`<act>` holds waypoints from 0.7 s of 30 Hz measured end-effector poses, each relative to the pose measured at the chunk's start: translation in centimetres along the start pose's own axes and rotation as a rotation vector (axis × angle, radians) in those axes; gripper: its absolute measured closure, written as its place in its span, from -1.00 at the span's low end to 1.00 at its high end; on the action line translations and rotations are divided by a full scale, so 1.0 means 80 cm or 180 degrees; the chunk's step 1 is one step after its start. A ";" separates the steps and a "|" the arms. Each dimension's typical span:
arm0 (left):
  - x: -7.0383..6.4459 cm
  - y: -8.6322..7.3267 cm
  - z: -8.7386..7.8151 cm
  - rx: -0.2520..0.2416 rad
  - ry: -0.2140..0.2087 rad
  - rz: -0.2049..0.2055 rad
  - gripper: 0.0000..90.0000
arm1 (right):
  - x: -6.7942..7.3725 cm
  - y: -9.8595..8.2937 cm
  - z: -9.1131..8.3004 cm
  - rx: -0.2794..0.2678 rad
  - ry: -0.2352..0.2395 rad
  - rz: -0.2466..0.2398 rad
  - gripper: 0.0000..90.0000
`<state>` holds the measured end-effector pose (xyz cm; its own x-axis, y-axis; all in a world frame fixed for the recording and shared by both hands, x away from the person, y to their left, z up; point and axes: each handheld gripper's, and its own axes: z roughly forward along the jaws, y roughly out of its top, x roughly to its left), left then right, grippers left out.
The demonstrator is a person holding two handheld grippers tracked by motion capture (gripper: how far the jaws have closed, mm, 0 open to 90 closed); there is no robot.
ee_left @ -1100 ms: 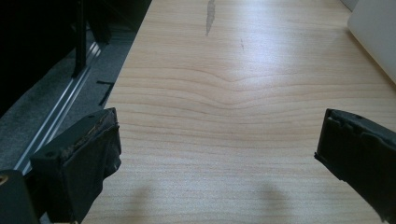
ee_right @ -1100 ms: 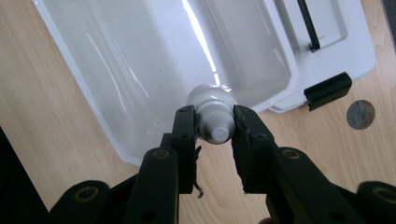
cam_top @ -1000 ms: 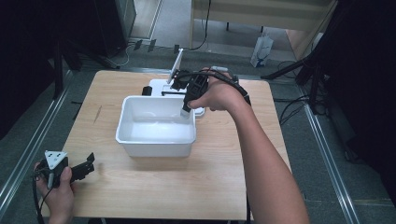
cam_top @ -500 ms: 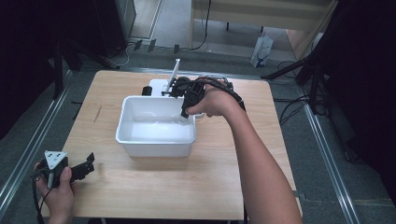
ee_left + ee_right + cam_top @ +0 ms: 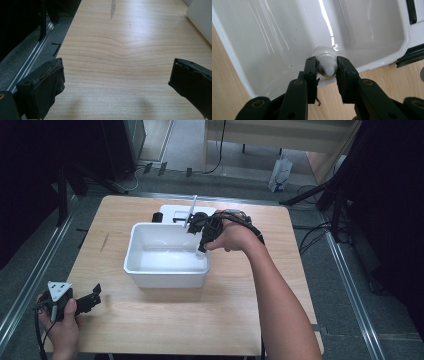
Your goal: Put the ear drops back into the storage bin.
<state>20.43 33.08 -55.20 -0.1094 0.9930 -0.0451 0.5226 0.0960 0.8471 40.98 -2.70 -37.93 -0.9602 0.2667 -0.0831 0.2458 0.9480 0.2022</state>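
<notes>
High view: the right gripper (image 5: 201,241) hangs over the white tub's (image 5: 165,275) far right corner; a white lid (image 5: 172,212) lies behind the tub.

Left gripper view: left gripper (image 5: 115,82) spread wide, tub (image 5: 201,18) at right.

Right gripper view: jaws clamp a white tube (image 5: 326,63) above the tub (image 5: 262,45).

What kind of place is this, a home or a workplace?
Probably a lab or workshop set up for recording: a wooden table on grey carpet, metal floor rails, loose cables, and dark equipment stands around it.

right hand-held gripper (image 5: 201,241) over white tub (image 5: 150,275) (left hand-held gripper (image 5: 90,299) well apart).
</notes>
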 end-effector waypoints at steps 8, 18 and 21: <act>0.000 0.000 0.000 -0.0005 -0.0001 -0.0007 -0.99 | 0.004 0.005 0.012 0.0053 -0.0059 -0.0166 0.59; 0.000 0.000 0.000 -0.0010 -0.0003 -0.0007 -0.99 | 0.014 0.008 0.032 0.0223 -0.0162 -0.0501 0.59; 0.000 0.000 0.000 -0.0011 -0.0001 -0.0010 -0.99 | 0.016 0.008 0.040 0.0242 -0.0174 -0.0608 0.59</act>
<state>20.41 33.08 -55.21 -0.1107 0.9927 -0.0479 0.5194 0.0989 0.8488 40.32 -1.23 -41.01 -0.9822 0.0878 -0.1661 0.0712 0.9921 0.1034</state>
